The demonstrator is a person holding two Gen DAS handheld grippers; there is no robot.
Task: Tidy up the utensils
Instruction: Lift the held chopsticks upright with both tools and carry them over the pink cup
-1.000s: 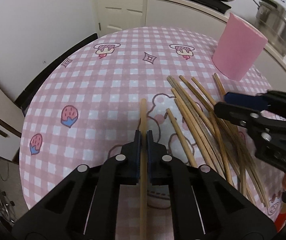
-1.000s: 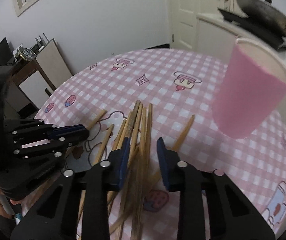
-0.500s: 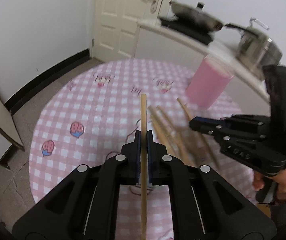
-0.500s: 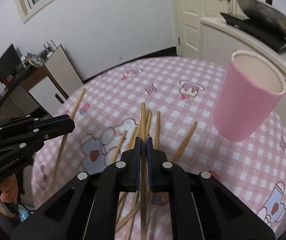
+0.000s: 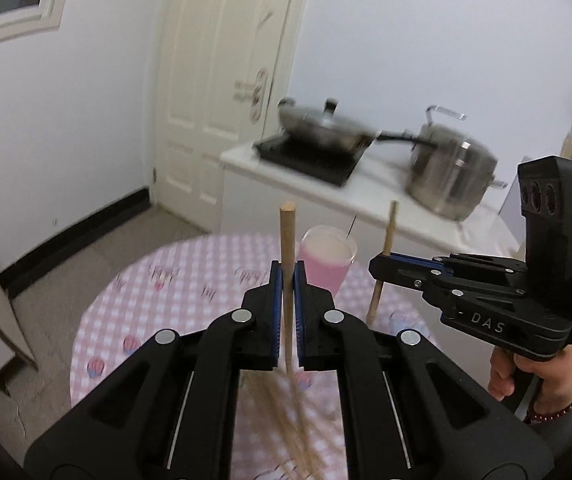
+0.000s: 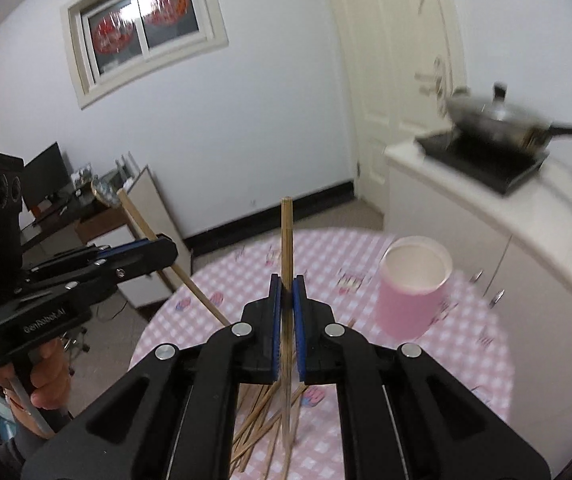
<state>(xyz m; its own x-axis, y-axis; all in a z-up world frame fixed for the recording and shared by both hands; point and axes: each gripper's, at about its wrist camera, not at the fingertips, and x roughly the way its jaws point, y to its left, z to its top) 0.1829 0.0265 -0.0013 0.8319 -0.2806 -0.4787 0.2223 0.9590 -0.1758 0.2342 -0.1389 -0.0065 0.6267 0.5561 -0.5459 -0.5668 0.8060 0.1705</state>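
Observation:
My left gripper [image 5: 287, 276] is shut on a wooden chopstick [image 5: 287, 236] that stands up above its jaws, high over the round pink checked table [image 5: 134, 312]. My right gripper [image 6: 286, 288] is shut on another chopstick [image 6: 286, 232], also lifted. Each gripper shows in the other's view: the right gripper [image 5: 382, 266] with its chopstick [image 5: 386, 240] at the right, the left gripper [image 6: 166, 250] with its chopstick [image 6: 142, 220] at the left. A pink cup [image 6: 412, 292], upright and open at the top, stands on the far right of the table. Several chopsticks [image 6: 262, 408] lie piled below the jaws.
A white counter [image 5: 326, 196] beside the table carries a black hob with a lidded pan [image 5: 322, 128] and a steel pot [image 5: 450, 176]. A white door [image 5: 222, 92] is behind. A desk with a monitor [image 6: 48, 178] stands at the left wall. A hand [image 5: 534, 376] holds the right gripper.
The right gripper shut on a chopstick from the pile. Both grippers rose well above the table with their chopsticks and tilted up towards the room.

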